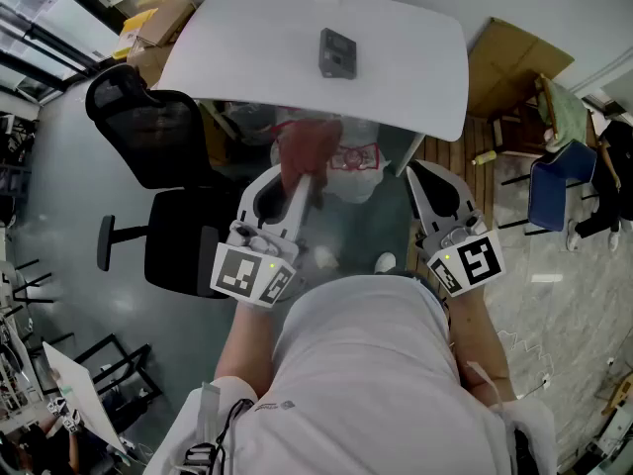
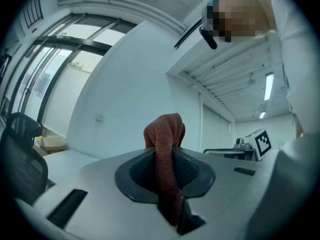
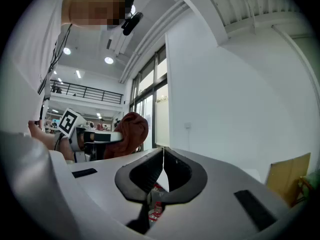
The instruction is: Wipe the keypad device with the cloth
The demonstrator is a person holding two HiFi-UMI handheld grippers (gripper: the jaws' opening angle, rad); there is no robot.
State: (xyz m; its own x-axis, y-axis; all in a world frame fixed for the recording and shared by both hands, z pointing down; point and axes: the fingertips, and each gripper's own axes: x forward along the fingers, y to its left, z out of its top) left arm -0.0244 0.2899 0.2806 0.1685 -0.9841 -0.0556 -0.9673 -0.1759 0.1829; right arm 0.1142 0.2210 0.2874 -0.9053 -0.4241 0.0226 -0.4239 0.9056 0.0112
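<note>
The dark grey keypad device (image 1: pixel 337 52) lies on the white table (image 1: pixel 247 57), far from both grippers. My left gripper (image 1: pixel 297 171) is held up close to the person's body, below the table's near edge, shut on a reddish-brown cloth (image 1: pixel 309 144). In the left gripper view the cloth (image 2: pixel 165 154) is pinched between the jaws and bunches above the tips. My right gripper (image 1: pixel 423 174) is raised at the right, shut with nothing between its jaws. From the right gripper view the cloth (image 3: pixel 129 133) shows at the left, held by the other gripper.
A black office chair (image 1: pixel 158 166) stands left of the person. A plastic bag (image 1: pixel 354 166) sits under the table's near edge. Cardboard boxes (image 1: pixel 509 62) lie at the right of the table, more (image 1: pixel 153 28) at its left. A blue chair (image 1: pixel 559 191) stands at far right.
</note>
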